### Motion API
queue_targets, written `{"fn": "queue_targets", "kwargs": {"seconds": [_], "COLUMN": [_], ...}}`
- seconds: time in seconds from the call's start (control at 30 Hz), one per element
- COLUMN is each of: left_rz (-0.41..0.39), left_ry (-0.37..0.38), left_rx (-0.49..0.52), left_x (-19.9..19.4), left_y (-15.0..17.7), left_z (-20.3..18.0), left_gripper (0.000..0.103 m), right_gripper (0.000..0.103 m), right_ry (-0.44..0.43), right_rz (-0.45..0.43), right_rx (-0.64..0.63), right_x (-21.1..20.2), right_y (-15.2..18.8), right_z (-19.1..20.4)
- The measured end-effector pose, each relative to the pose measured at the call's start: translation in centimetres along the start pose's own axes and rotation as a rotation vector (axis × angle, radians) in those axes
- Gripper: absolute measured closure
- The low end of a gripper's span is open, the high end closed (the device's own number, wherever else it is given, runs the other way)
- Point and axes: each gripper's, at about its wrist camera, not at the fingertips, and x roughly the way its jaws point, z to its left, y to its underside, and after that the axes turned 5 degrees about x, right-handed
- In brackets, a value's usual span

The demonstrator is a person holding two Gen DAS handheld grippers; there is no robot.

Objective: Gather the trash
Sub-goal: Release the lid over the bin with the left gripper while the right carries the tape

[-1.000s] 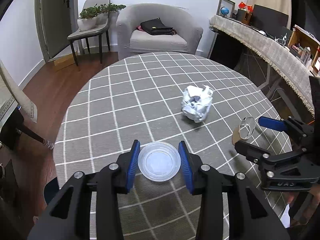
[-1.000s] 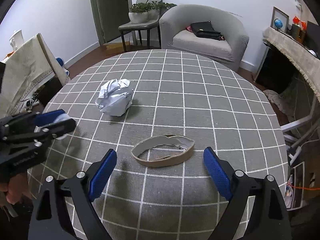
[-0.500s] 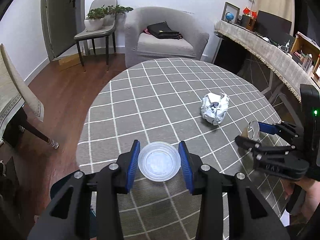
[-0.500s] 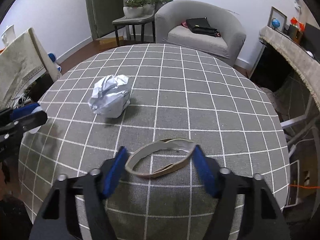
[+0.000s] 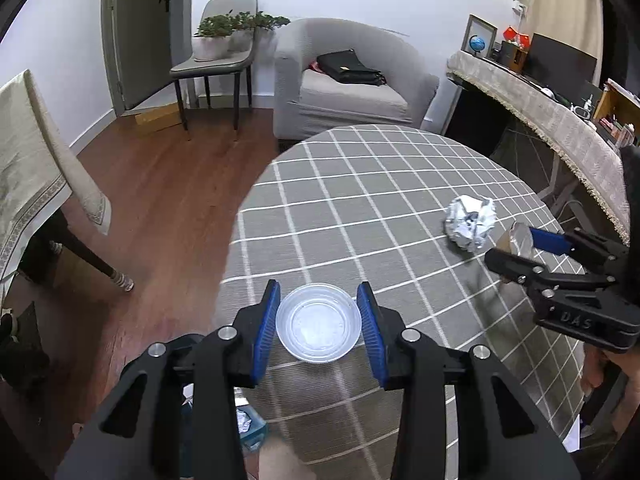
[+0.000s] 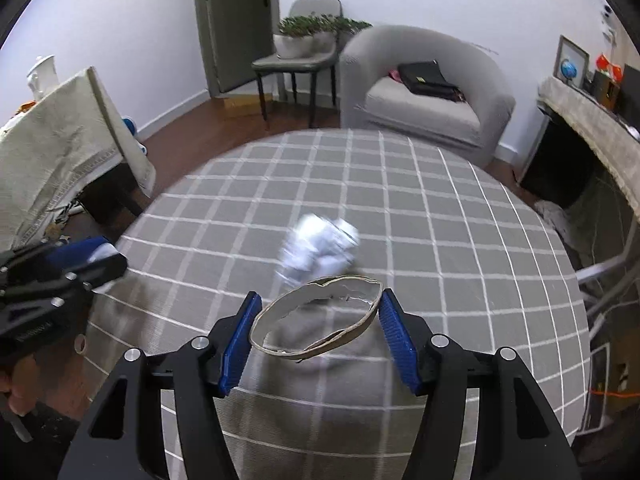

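On the round table with the grey checked cloth (image 5: 360, 208) lies a crumpled white paper ball (image 5: 470, 226), blurred in the right wrist view (image 6: 320, 248). My left gripper (image 5: 318, 320) is shut on a clear plastic cup (image 5: 318, 334), seen from above, near the table's left edge. My right gripper (image 6: 318, 300) is shut on a squashed cardboard ring (image 6: 280, 306), held a little above the cloth (image 6: 400, 200). From the left wrist the right gripper (image 5: 528, 250) and its ring (image 5: 516, 240) show at the right, beside the paper ball. The left gripper (image 6: 86, 258) shows at the left edge of the right wrist view.
A grey armchair (image 5: 352, 88) with a black bag stands beyond the table, and beside it a chair (image 5: 216, 64) bearing potted plants. A cloth-draped table (image 5: 28, 168) is at the left and a long covered sideboard (image 5: 560, 120) at the right. Something blue (image 5: 250, 426) shows low beneath the left gripper.
The right gripper's jaws closed on the cardboard ring and raised it off the cloth. The left gripper carried the cup leftward toward the table's edge, so more floor shows.
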Motion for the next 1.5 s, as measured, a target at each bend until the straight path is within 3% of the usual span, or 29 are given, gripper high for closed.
{"fn": "queue_targets", "kwargs": {"seconds": [0.4,0.87,1.5], "left_rz": [0.003,0.066,0.339], "left_ry": [-0.046,-0.093,-0.165], "left_rx": [-0.05,-0.145,-0.266], "left_x": [-0.8,1.4,6.3], "left_y": [1.6,5.0,13.6], "left_z": [4.3,10.1,18.6], "left_gripper": [0.061,0.061,0.061], "right_gripper": [0.042,0.042,0.042], "right_ry": [-0.097,-0.244,-0.303], "right_rz": [-0.05,-0.059,0.053], "right_rx": [-0.083,-0.142,-0.216], "right_x": [-0.4,0.1,5.2], "right_y": [-1.6,-2.2,-1.4], "right_z": [6.1,12.9,20.8]}}
